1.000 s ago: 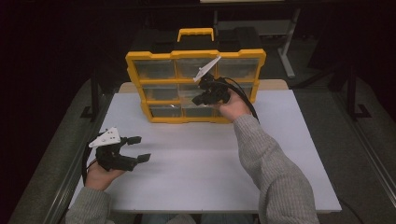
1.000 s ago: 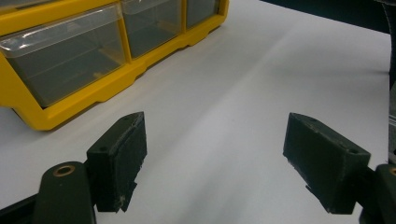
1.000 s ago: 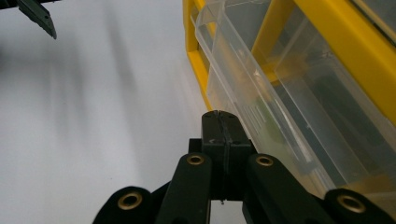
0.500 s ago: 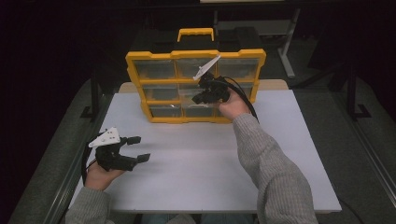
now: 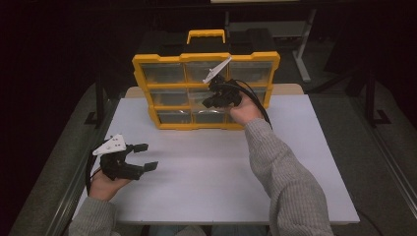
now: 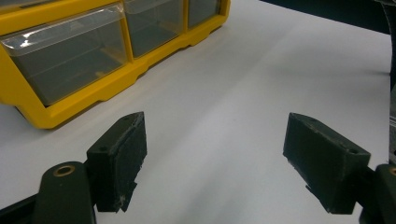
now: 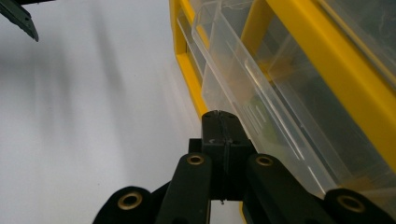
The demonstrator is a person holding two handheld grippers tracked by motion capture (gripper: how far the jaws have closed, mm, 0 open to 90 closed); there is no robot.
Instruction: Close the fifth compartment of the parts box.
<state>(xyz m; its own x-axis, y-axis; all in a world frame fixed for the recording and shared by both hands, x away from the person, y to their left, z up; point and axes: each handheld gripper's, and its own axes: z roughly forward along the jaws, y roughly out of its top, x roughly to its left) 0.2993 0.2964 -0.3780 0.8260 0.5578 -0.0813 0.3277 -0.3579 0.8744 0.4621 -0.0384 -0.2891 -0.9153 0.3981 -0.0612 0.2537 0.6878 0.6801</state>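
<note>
A yellow organizer (image 5: 206,58) with clear drawers stands upright at the back of the white table (image 5: 196,177). My right gripper (image 5: 208,103) is held against its middle row, jaws shut. In the right gripper view the shut tips (image 7: 223,117) sit beside the front edge of a clear drawer (image 7: 243,84) that stands slightly out of the yellow frame (image 7: 327,60); I see nothing between the pads. My left gripper (image 5: 147,156) rests at the front left of the table, open and holding nothing. Its jaws (image 6: 215,140) point toward the organizer's bottom row (image 6: 70,105).
A black and yellow carry handle (image 5: 206,35) tops the organizer. Bare white tabletop stretches between the two grippers and to the right of the right forearm (image 5: 285,182). Dark floor and table legs surround the table.
</note>
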